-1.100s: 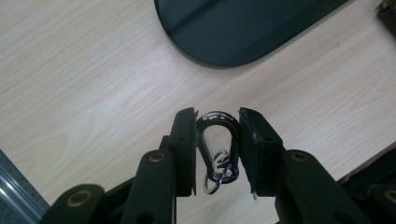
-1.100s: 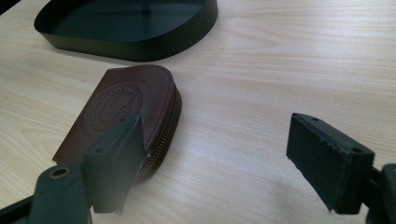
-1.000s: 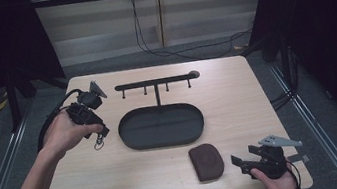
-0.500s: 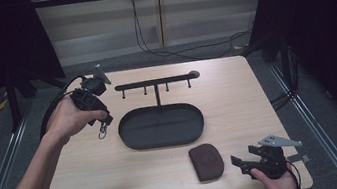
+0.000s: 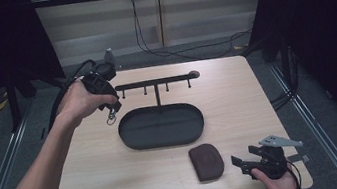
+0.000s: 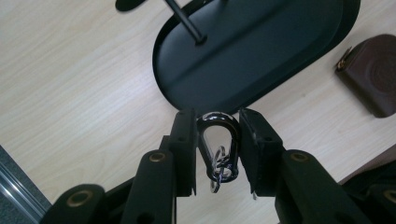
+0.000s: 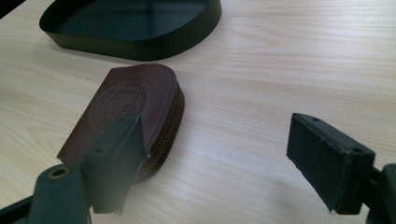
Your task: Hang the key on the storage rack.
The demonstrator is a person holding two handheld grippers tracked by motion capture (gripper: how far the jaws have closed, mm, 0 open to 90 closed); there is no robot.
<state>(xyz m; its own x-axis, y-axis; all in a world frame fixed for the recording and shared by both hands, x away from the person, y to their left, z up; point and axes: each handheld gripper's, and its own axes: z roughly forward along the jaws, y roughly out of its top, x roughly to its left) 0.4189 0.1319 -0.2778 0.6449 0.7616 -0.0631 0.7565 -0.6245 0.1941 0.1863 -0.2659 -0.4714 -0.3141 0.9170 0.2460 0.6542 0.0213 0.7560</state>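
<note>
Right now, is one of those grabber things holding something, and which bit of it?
Yes. The left gripper holds a silver carabiner clip, its jaws pressing the clip's two long sides, with small key rings dangling inside. The right gripper is open and holds nothing.

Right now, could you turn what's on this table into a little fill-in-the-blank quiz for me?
1. The left gripper is shut on a metal ____.
2. The brown pouch lies on the ____, outside the black tray.
3. The right gripper has its jaws ____.

Missing words: carabiner; table; open
</note>
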